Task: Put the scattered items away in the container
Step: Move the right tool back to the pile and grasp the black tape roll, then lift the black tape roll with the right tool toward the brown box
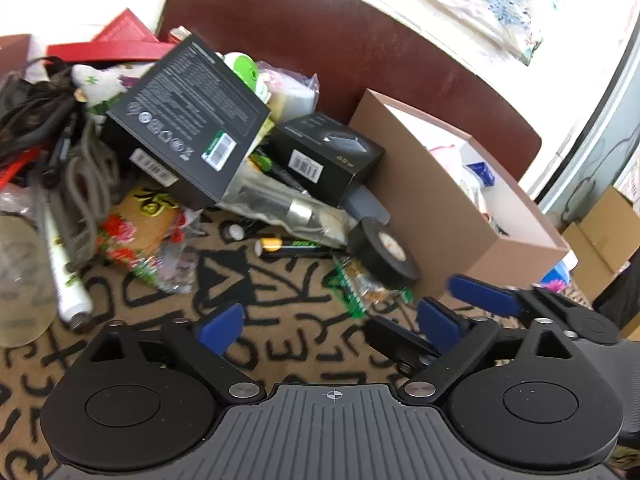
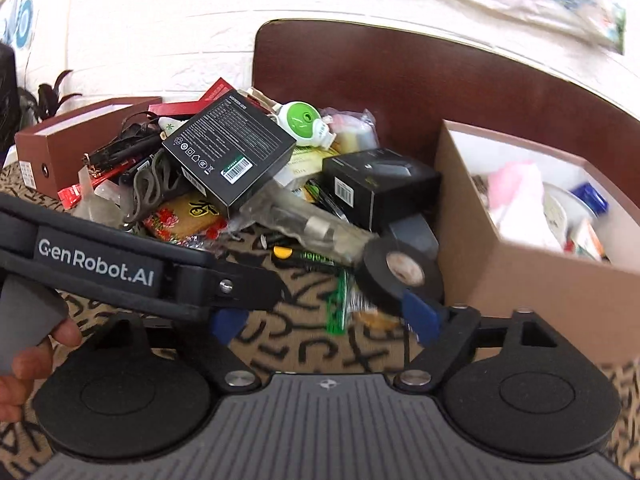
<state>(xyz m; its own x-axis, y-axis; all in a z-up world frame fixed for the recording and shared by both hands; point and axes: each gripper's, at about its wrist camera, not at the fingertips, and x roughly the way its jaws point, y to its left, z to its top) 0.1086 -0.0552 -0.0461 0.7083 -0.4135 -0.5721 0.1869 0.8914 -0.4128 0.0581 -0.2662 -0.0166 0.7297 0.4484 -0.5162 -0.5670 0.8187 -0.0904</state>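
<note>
A heap of scattered items lies on a patterned cloth: a large black box (image 1: 188, 120) (image 2: 230, 152), a small black box (image 1: 328, 154) (image 2: 376, 184), a black tape roll (image 1: 384, 250) (image 2: 400, 270), a battery (image 1: 292, 246), a green snack packet (image 1: 360, 286) (image 2: 340, 304). The brown cardboard container (image 1: 432, 204) (image 2: 520, 276) stands at the right, holding several items. My left gripper (image 1: 332, 326) is open and empty just short of the tape roll. My right gripper (image 2: 326, 322) is open, its right finger close by the roll. The left gripper also shows in the right wrist view (image 2: 132, 276).
A dark red chair back (image 1: 320, 40) (image 2: 440, 80) rises behind the heap. A brown shoebox (image 2: 72, 140) stands far left. A white tube (image 1: 66, 276) and a clear jar (image 1: 20, 280) lie at the left. Grey cords (image 1: 80, 184) tangle beside them.
</note>
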